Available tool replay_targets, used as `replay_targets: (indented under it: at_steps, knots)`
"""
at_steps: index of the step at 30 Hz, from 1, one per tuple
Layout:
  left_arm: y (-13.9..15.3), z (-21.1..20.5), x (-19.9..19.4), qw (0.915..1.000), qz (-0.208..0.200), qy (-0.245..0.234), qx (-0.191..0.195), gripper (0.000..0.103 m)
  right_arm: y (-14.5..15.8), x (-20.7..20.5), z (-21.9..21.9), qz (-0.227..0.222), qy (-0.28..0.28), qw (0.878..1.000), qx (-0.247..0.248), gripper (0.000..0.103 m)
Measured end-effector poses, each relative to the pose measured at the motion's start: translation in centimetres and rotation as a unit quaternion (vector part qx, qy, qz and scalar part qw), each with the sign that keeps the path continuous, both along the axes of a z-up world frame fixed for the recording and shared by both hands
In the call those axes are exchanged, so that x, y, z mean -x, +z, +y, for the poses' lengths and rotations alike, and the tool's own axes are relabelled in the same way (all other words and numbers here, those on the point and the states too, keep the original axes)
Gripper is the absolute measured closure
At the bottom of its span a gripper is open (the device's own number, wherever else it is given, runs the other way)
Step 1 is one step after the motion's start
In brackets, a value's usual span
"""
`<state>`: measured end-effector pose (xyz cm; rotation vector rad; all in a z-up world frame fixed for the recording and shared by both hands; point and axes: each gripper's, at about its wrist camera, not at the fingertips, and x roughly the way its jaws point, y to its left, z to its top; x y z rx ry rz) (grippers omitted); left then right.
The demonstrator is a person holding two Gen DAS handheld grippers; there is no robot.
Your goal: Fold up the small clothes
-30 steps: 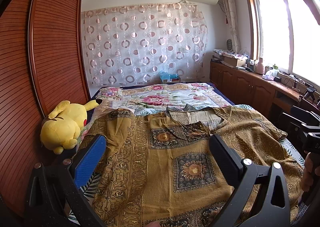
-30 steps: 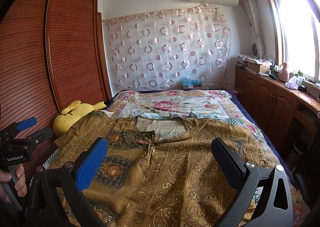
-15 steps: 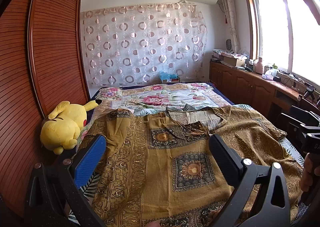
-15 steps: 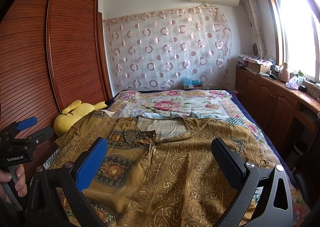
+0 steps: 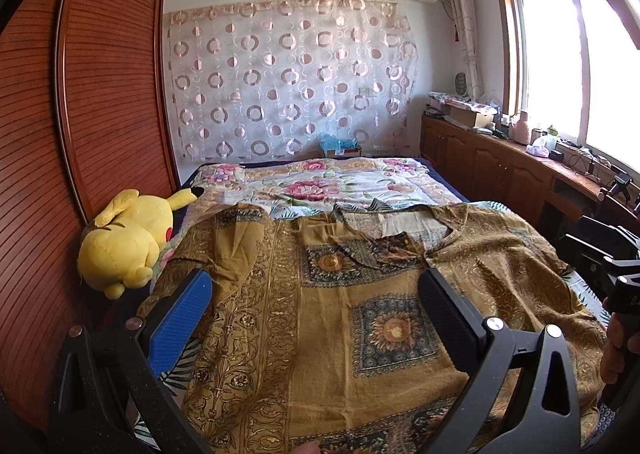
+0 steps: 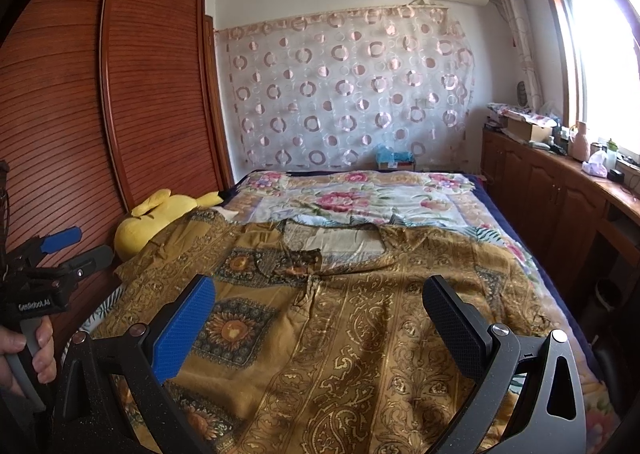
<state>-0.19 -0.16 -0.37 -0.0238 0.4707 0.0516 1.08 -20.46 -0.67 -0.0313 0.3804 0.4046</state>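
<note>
— Grippers first, since they sit nearest: why are both held so high? The left gripper [image 5: 316,318] has its blue and black fingers spread wide with nothing between them, and the right gripper [image 6: 320,320] is the same, wide apart and empty.

— My guess is that they are poised for a first pinch. Neither touches cloth. From the right wrist view the left gripper [image 6: 60,250] shows off to the side with a hand [image 6: 28,350] wrapped round its grip, so the 2 tools stand on either side of the near edge of the bed [image 6: 560,294].

— And the garment?

— The mustard patterned garment [image 5: 360,314] lies flat and spread out across the near half of the bed, hem toward the near edge, neckline [image 5: 396,225] pointing to the far end. Laid out that way, both side edges and sleeves are open to reach, which suits a fold inward from each side. No fold is visible in it.

— It hangs close to the right edge?

— Its right sleeve reaches that edge; whether it drapes over, I cannot tell.

— Beyond it?

— A floral quilt [image 5: 320,185] covers the far half, partly under the garment's collar. A yellow plush toy [image 5: 128,242] lies at the left edge against the wooden wardrobe [image 5: 100,93], just beside the left sleeve; likely it could snag that sleeve when it is lifted. A circle-patterned curtain [image 5: 288,81] hangs past the far end.
</note>
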Motion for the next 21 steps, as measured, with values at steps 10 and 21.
replay_targets:
  at_steps: [10,21]
  knots:
    - [-2.6,4.2,-1.2,0.9994,0.026,0.022,0.008,0.000,-0.5,-1.3,-0.2,0.025,0.018,0.999,0.007,0.000]
    - [-5.9,7.5,-2.4,0.9972,0.067,0.034,0.002,0.000,-1.1,-2.7,0.8,0.040,0.043,0.998,0.030,0.000]
